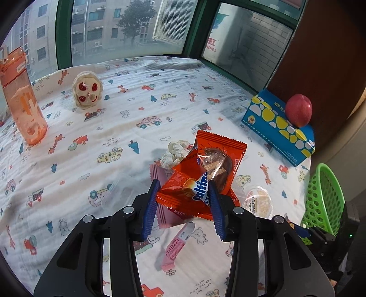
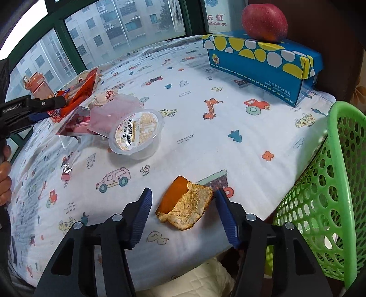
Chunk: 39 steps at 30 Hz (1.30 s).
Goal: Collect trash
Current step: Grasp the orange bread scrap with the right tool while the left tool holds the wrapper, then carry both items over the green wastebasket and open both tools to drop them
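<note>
Left gripper (image 1: 184,186) fingers clamp an orange wrapper (image 1: 201,180), raised off the cloth (image 1: 114,118). Right gripper (image 2: 183,196) jaws straddle the peel (image 2: 185,205), right finger touching, left apart. Basket (image 2: 324,194) stands right; cup (image 2: 137,132) beyond.

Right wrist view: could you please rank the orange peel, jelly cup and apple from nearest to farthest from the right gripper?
1. Orange peel, between the right gripper's fingers.
2. Jelly cup, farther out, to the left.
3. Apple, farthest, atop the blue box at the back right.
</note>
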Motion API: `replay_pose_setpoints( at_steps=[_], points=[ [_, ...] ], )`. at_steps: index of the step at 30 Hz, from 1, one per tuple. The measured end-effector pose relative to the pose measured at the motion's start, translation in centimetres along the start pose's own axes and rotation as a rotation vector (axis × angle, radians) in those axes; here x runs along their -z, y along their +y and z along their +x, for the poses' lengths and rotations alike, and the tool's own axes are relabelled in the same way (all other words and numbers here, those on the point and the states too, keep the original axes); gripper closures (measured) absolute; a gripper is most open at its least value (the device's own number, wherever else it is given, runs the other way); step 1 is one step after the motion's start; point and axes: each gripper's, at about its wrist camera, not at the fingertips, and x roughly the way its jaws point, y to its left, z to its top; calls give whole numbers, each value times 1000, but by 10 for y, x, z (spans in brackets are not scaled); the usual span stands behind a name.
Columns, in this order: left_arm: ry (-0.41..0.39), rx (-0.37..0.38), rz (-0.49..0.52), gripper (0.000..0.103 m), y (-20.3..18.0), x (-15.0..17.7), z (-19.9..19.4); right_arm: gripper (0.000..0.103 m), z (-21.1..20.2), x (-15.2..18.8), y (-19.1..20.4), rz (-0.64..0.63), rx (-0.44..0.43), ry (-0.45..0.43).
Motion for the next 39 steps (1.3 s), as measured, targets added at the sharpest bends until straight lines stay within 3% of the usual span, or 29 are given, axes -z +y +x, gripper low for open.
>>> replay_pose_setpoints(
  at_steps=[5, 11, 25, 39],
  points=[
    [-23, 9, 8, 62, -5, -1, -14, 73, -4, 0, 2, -17, -34, -14],
    [-41, 28, 17, 62, -16, -1, -24, 79, -12, 0, 5, -33, -59, -27],
    [-53, 91, 86, 62, -63, 2, -39, 81, -65, -5, -9, -22, -83, -130],
    [-42, 204, 200, 62, -159, 9, -40, 81, -131, 7, -110, 108, 56, -227]
  ],
)
